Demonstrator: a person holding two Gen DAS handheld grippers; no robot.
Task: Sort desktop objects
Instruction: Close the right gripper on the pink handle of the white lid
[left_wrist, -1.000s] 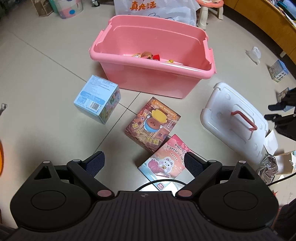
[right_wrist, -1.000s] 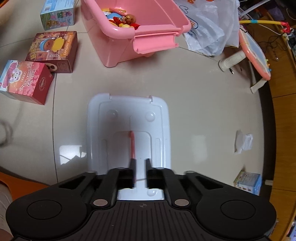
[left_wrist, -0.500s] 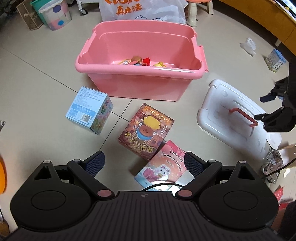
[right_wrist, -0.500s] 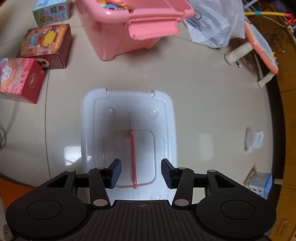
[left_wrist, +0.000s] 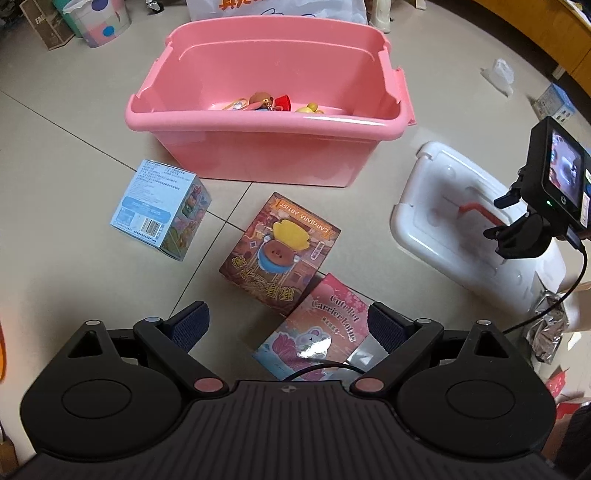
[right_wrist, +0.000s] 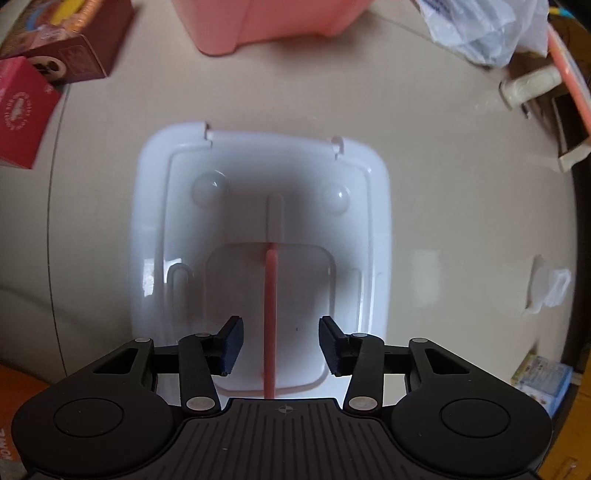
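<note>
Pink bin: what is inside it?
The pink bin holds a few small toys on its floor, brown, red and yellow among them. Its near wall hides anything closer.

Hovering over a white lid (right_wrist: 258, 192) lying flat on the beige floor (right_wrist: 443, 166): right gripper (right_wrist: 280, 345), fingers (right_wrist: 232, 343) spread wide, straddling the lid's pink handle (right_wrist: 270, 317) without touching it. Sitting beyond the lid at the top edge: part of a pink bin (right_wrist: 266, 22). Lying at upper left, just beside each other: a brown box (right_wrist: 74, 48) and a red box (right_wrist: 22, 110). Showing at upper right: a crumpled plastic bag (right_wrist: 476, 29). Resting on the floor at right: a scrap of white wrapper (right_wrist: 550, 288). Peeking in at lower right: a small blue box (right_wrist: 543, 376).
</note>
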